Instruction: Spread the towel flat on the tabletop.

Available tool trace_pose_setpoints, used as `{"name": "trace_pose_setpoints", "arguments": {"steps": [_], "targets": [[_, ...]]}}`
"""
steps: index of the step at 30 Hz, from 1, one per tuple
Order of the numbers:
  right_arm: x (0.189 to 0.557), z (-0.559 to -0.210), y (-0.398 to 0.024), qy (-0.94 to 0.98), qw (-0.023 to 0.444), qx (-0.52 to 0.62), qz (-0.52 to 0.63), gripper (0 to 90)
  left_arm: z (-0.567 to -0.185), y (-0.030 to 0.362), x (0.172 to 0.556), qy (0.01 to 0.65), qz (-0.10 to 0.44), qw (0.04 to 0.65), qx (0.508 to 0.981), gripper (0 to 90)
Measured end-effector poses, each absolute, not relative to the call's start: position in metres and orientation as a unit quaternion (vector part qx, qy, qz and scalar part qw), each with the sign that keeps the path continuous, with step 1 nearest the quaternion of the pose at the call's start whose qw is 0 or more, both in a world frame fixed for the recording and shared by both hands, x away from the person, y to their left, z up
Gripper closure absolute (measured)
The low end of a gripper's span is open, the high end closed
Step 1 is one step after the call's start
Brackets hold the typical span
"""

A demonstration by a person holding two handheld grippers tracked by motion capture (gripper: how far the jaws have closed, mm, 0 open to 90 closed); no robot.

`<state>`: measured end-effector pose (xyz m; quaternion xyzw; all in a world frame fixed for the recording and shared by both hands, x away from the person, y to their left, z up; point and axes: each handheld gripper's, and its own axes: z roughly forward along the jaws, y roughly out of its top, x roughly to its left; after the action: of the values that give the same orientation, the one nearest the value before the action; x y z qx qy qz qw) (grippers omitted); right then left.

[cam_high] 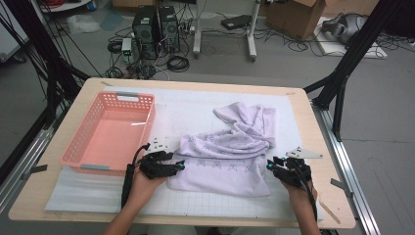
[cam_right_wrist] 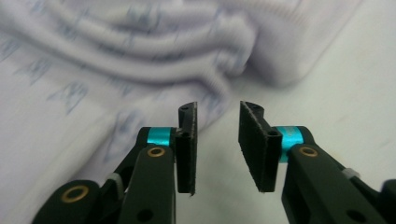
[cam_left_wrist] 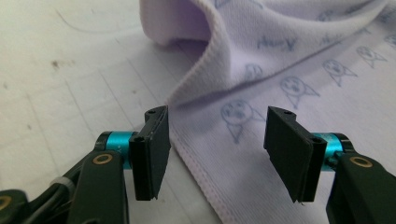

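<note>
A lilac knit garment printed with small blue figures lies crumpled on the white gridded mat, its upper part bunched in folds. My left gripper sits at the garment's lower left edge. In the left gripper view its jaws stand open over the hem of the garment, and the pads do not press on it. My right gripper is at the garment's right edge. In the right gripper view it is open beside the blurred folds of the garment, with only mat in the gap.
An empty pink plastic basket stands on the left of the table, just beyond my left hand. The wooden table edge runs close to my right hand. Computers, cables and boxes are on the floor behind the table.
</note>
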<state>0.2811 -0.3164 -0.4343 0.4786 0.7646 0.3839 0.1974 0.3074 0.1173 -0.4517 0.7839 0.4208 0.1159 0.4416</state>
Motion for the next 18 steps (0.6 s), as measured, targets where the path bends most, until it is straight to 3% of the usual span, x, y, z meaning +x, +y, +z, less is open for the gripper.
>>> {"name": "trace_pose_setpoints", "arguments": {"steps": [3, 5, 7, 8, 9, 10, 18], "targets": [[0.276, -0.442, -0.312, 0.779, 0.148, 0.468, 0.392, 59.9, -0.451, 0.116, 0.304, 0.411, 0.114, 0.44, 0.79, 41.8], [0.273, -0.445, -0.306, 0.784, 0.113, 0.459, 0.403, 57.9, -0.452, 0.114, 0.301, 0.4, 0.112, 0.44, 0.796, 51.8], [0.27, -0.447, -0.297, 0.794, 0.128, 0.45, 0.387, 58.1, -0.451, 0.111, 0.298, 0.382, 0.12, 0.429, 0.81, 69.3], [0.269, -0.446, -0.293, 0.8, 0.141, 0.447, 0.374, 61.4, -0.451, 0.112, 0.297, 0.377, 0.115, 0.43, 0.813, 77.7], [0.267, -0.444, -0.291, 0.803, 0.149, 0.446, 0.366, 74.9, -0.45, 0.112, 0.296, 0.378, 0.111, 0.431, 0.811, 83.7], [0.267, -0.443, -0.291, 0.811, 0.142, 0.434, 0.367, 85.3, -0.45, 0.112, 0.294, 0.378, 0.115, 0.429, 0.812, 84.2], [0.256, -0.424, -0.328, 0.773, 0.213, 0.485, 0.348, 87.1, -0.441, 0.128, 0.281, 0.395, 0.112, 0.457, 0.789, 84.4]]}}
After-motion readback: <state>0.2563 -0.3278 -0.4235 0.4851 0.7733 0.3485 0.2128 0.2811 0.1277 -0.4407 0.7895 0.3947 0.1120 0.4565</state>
